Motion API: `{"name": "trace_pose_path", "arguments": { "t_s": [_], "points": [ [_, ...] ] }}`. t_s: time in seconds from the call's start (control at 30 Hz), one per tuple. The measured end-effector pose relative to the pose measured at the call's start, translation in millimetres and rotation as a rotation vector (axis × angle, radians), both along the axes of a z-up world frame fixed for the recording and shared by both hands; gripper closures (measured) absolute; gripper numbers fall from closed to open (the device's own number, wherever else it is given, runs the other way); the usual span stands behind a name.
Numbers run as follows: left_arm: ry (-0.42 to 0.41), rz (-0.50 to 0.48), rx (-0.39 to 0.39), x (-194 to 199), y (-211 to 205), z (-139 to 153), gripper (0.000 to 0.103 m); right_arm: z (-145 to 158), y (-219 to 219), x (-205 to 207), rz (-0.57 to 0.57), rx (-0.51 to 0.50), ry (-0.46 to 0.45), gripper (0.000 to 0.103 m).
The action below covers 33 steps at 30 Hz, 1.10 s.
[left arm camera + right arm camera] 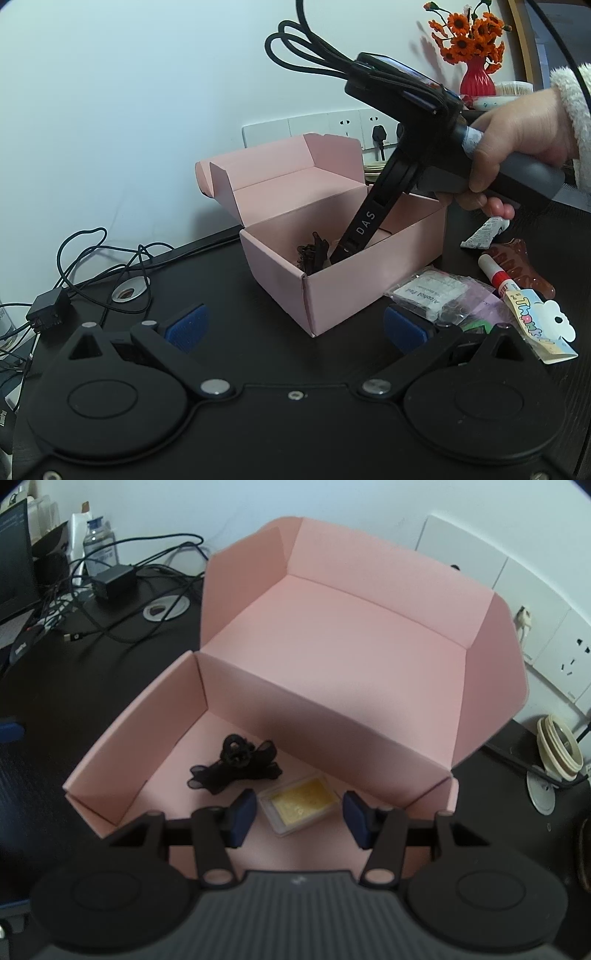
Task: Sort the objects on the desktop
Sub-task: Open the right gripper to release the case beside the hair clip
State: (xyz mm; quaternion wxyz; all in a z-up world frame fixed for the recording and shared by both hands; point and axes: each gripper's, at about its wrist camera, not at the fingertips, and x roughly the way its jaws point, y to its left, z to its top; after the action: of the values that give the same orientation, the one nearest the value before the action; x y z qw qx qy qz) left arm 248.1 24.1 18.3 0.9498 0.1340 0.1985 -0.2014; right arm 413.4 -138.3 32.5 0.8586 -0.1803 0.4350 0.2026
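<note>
A pink cardboard box (332, 686) stands open on the dark desk (229, 306), its lid folded back toward the wall. On its floor lie a black lace hair tie (236, 764) and, just beside it, a small clear case with a yellow card (301, 805) inside. The right gripper (299, 818) points steeply down into the box, its blue-padded fingers (242, 818) standing apart on either side of the case without touching it, and nothing is held between them. From the left wrist view the same tool is seen reaching in over the box's rim, gripped by a hand (517, 147) in a fluffy white sleeve (574, 125), with black cables looping off its back. The left gripper (295, 325) hangs near the front corner of the box, its fingers spread wide and empty. On the desk to the right of the box lie more loose items: a packet of alcohol pads (428, 291), a glue stick (496, 275), a brown hair clip (517, 266), a small tube (484, 232) and a "Thank you" tag (535, 325). To the left of the box are tangled black cables (92, 258) and a small power adapter (48, 306). Behind, wall sockets (332, 125) and a red vase of orange flowers (476, 77).
</note>
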Motion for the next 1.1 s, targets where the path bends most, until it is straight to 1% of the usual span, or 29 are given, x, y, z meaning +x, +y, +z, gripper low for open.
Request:
{"name": "trace_pose_path", "arguments": {
  "t_s": [0.23,0.57,0.7,0.9,0.93,0.97,1.0,1.1],
  "points": [
    [-0.003,-0.002,0.006,-0.9,-1.0,-0.4,0.0,3.3,0.3,4.5,-0.001,-0.017,0.054,0.052],
    [-0.007,-0.004,0.012,-1.6,-1.9,-0.4,0.0,4.5,-1.2,10.5,0.021,-0.014,0.092,0.052],
    [-0.006,-0.004,0.011,-1.8,-1.9,-0.7,0.0,4.8,0.5,13.2,0.043,-0.015,0.121,0.051],
    [-0.005,-0.006,0.012,-1.5,-1.8,-1.0,0.0,5.2,2.7,15.0,0.045,-0.02,0.139,0.05],
    [-0.006,-0.006,0.012,-1.6,-1.8,-1.1,0.0,5.4,3.2,16.0,0.047,-0.023,0.148,0.046],
    [-0.006,-0.006,0.013,-1.6,-1.8,-1.2,0.0,4.9,3.5,17.1,0.046,-0.03,0.163,0.032],
    [-0.005,-0.007,0.013,-1.5,-1.8,-1.2,0.0,4.3,3.8,17.8,0.043,-0.037,0.171,0.03],
    [-0.005,-0.008,0.014,-1.4,-1.7,-1.4,0.0,4.0,4.5,18.2,0.039,-0.045,0.168,0.03]
  ]
}}
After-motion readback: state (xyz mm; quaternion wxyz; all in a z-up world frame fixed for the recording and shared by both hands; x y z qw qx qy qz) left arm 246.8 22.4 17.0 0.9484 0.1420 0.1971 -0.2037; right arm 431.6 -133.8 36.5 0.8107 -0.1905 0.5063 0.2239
